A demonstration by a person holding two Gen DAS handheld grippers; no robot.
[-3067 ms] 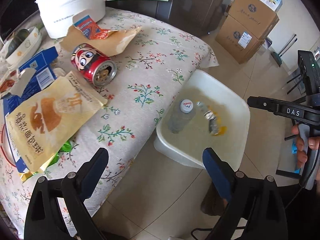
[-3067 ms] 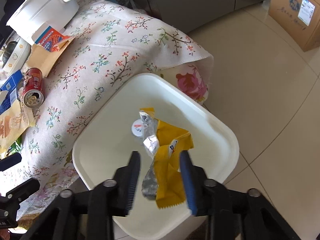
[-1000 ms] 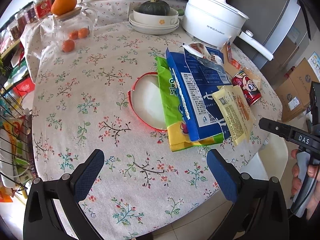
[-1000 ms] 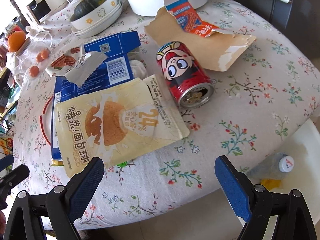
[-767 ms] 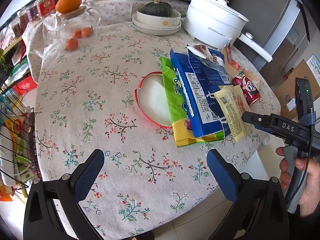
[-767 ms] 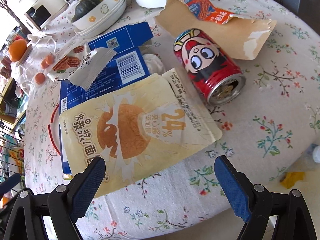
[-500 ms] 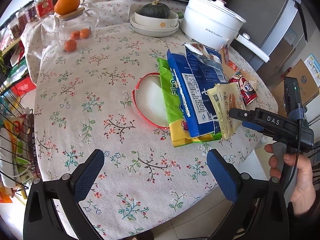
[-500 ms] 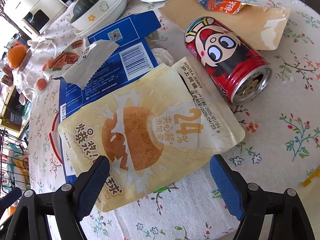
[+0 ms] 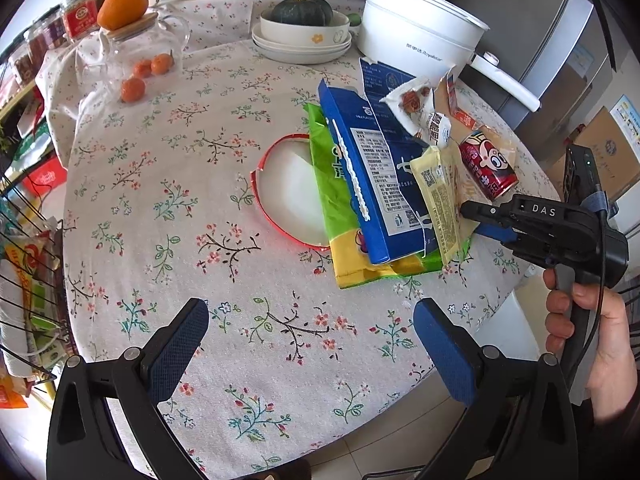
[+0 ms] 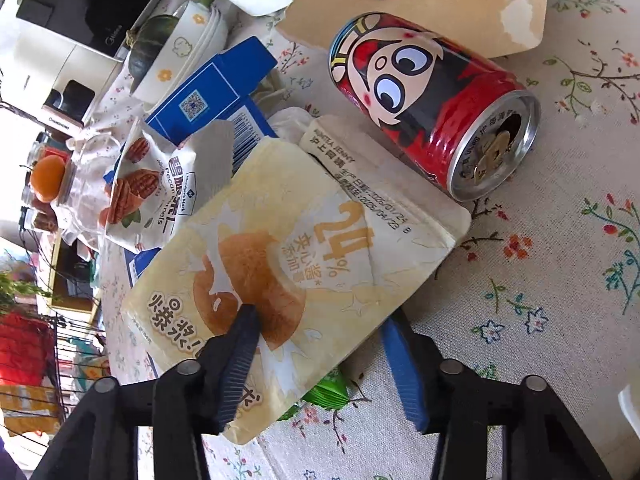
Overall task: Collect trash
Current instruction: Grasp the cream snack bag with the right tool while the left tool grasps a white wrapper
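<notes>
A cream snack bag (image 10: 304, 264) lies on the floral table, also seen in the left wrist view (image 9: 440, 196). My right gripper (image 10: 320, 344) straddles its near end, one finger on top and one under its edge, jaws partly closed and not clamped; it also shows in the left wrist view (image 9: 480, 220). A red cartoon can (image 10: 432, 108) lies on its side beside the bag. A blue carton (image 9: 376, 168), a green-yellow bag (image 9: 340, 216) and a pecan wrapper (image 10: 156, 196) lie alongside. My left gripper (image 9: 308, 344) is open and empty above the near table edge.
A white pot (image 9: 416, 28), a bowl with a squash (image 9: 300, 28) and a glass jar with oranges (image 9: 136, 60) stand at the back. A torn brown envelope (image 10: 460, 12) lies behind the can. A red-rimmed plate (image 9: 280, 200) sits mid-table. A wire rack (image 9: 24, 280) stands left.
My right gripper has moved forward onto the cream bag and its jaws have narrowed around the bag's end. The left gripper has stayed open and nearly still.
</notes>
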